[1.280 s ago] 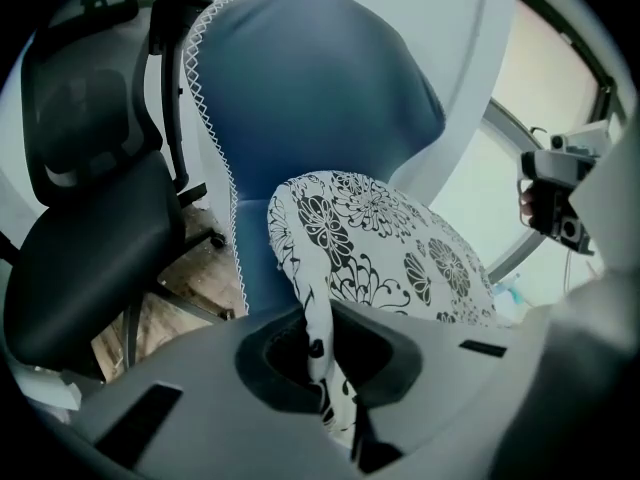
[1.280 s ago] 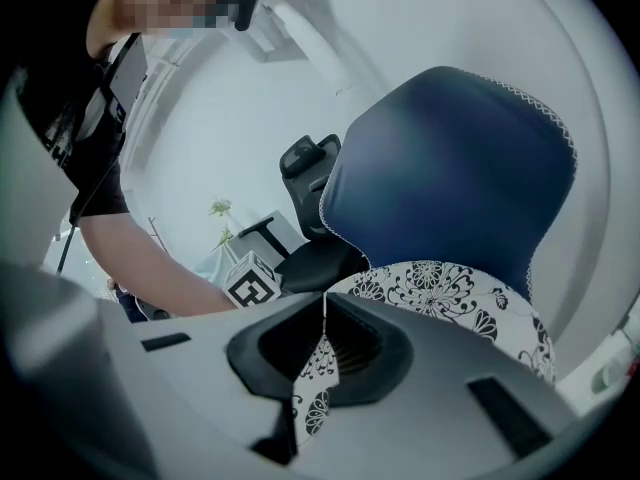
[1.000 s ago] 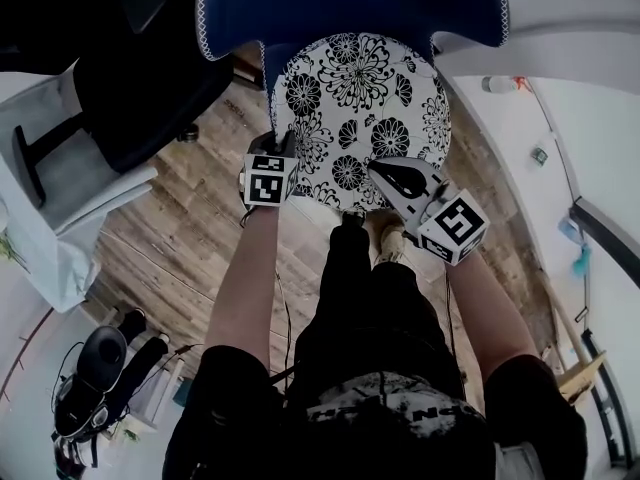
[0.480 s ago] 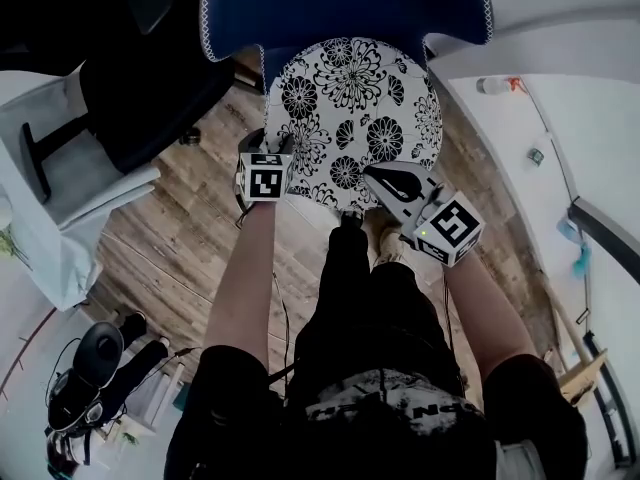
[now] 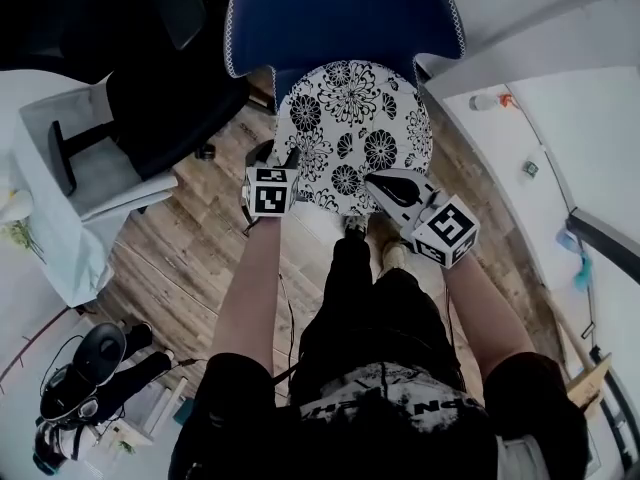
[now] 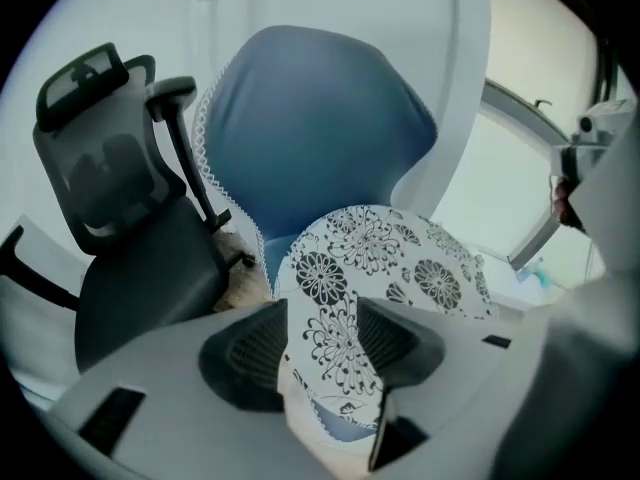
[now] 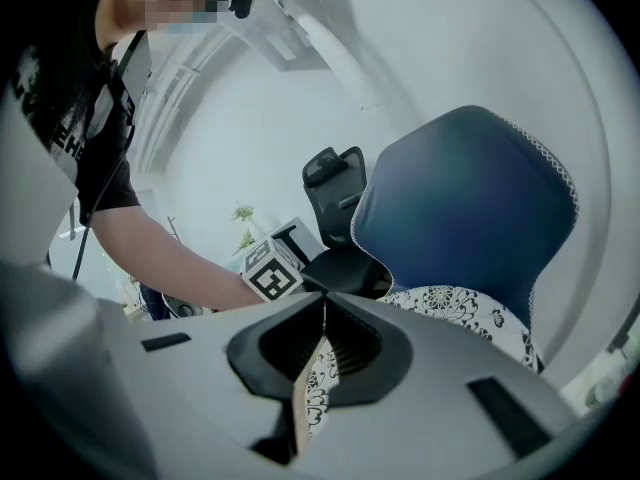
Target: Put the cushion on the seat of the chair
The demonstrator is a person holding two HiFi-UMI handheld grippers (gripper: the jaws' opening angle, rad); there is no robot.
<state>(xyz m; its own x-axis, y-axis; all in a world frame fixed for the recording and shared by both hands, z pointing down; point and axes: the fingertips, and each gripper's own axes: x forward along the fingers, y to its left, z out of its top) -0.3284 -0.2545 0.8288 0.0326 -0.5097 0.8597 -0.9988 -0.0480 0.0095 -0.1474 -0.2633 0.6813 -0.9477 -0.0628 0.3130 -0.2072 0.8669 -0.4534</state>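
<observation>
From above, the round flowered cushion [image 5: 352,128] covers the seat of the blue chair [image 5: 340,18], its far edge up at the backrest. The left gripper [image 5: 288,158] sits at the cushion's near-left edge and the right gripper [image 5: 375,180] at its near-right edge. A black office chair [image 5: 175,93] stands just to the left on the wooden floor [image 5: 190,248]. How the jaws stand is hard to read from here.

The left gripper view settles its side. The dark pads [image 6: 258,343] stand wide apart with the cushion's rim in the gap, and neither pad presses on it.

The right gripper view shows the opposite: the jaws are closed together, pinching a thin strip of the cushion's patterned edge. Beyond them are the left gripper's marker cube [image 7: 272,268] and the person's bare forearm [image 7: 170,258].
</observation>
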